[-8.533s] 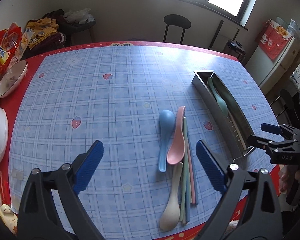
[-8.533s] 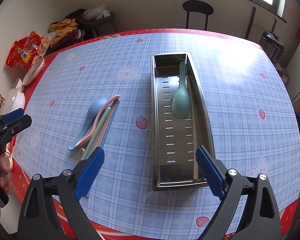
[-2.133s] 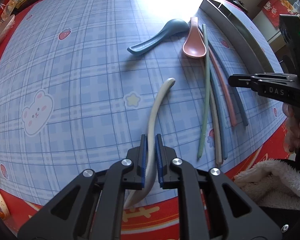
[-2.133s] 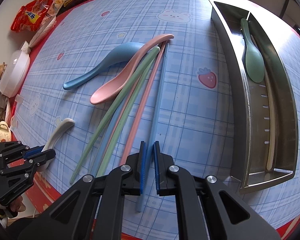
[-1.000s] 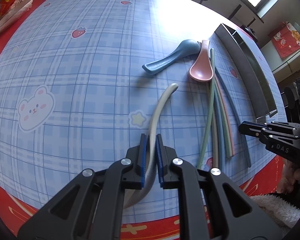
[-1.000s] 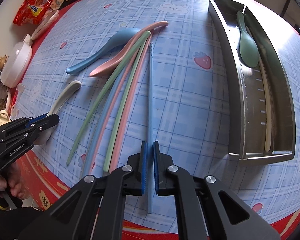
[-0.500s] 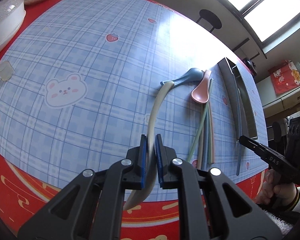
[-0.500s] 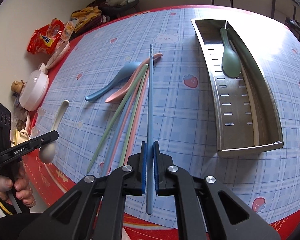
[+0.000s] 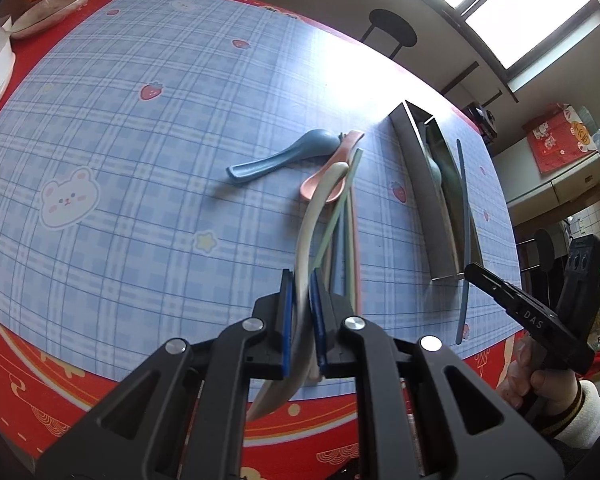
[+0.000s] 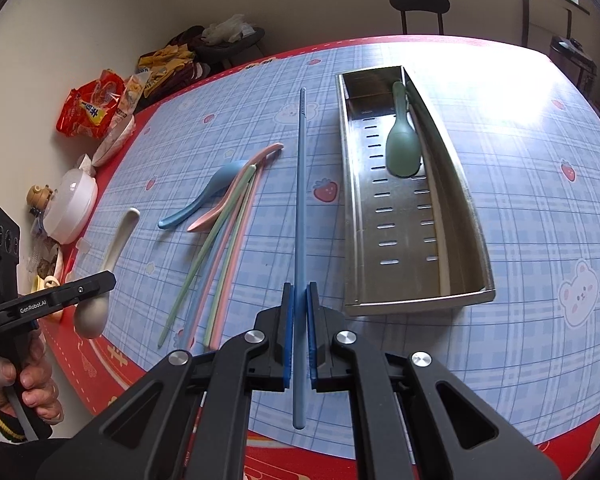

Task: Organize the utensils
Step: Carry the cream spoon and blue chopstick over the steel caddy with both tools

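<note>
My left tongs [image 9: 300, 320] grip a cream spoon [image 9: 314, 216] above the checked table [image 9: 140, 200]; my right tongs [image 10: 299, 336] clamp a blue chopstick [image 10: 300, 200] beside the steel tray [image 10: 352, 208], where a green spoon [image 10: 402, 148] lies. Other utensils rest between.

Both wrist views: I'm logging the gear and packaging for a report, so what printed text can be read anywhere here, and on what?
"DAS" on the right gripper, on its black finger.
"GenRobot.AI" on the left gripper, on its black finger.
The print on the red snack bag is too distorted to read.
The red hanging cloth has gold marks, too small to read.
</note>
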### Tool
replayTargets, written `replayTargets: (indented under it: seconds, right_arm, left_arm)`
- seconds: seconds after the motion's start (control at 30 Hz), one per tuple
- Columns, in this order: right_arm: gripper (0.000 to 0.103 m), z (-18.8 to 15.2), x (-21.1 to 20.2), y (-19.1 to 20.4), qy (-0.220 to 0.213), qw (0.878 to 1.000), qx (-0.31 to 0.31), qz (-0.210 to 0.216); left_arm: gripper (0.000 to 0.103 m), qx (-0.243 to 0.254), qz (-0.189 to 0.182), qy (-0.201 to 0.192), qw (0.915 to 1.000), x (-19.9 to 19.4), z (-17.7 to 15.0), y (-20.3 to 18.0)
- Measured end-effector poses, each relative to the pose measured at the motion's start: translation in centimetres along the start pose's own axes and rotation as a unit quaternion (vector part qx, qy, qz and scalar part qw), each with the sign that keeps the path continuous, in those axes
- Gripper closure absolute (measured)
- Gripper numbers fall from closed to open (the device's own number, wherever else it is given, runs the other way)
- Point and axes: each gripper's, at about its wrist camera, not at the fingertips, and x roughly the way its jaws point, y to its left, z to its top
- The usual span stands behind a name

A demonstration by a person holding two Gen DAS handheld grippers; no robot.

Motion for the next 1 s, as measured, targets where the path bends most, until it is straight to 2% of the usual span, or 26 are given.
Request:
replayTargets:
  seconds: [0.17, 0.37, 0.57, 0.73, 1.0]
  right_arm:
    - [0.097, 1.1, -0.5, -2.3, -0.008, 1.000, 0.008, -0.006]
    - [0.097, 3.3, -0.6, -4.6, -0.017, 1.000, -0.001, -0.010]
    - [0.097, 5.8, 0.6, -7.1, -0.006, 1.000, 0.004, -0.021]
    - [0.097, 7.3, 1.9, -8.4, 0.010, 1.000, 0.013, -0.025]
    - [0.097, 8.4, 4.0, -8.3, 0.033, 0.999, 0.010, -0.025]
  left_arm:
    - [0.090, 0.013, -0.011, 0.006, 0.9998, 1.4, 1.3, -4.2]
    - [0.090, 0.002, -0.038, -0.001, 0.9993, 3.6, 4.2, -9.0]
    - [0.090, -0.045, -0.074, -0.001, 0.9962, 6.8, 7.6, -13.1]
    - [0.090, -0.100, -0.110, 0.011, 0.9888, 9.8, 9.6, -14.9]
    - [0.090, -0.144, -0.121, 0.037, 0.9814, 14.4, 12.3, -15.6]
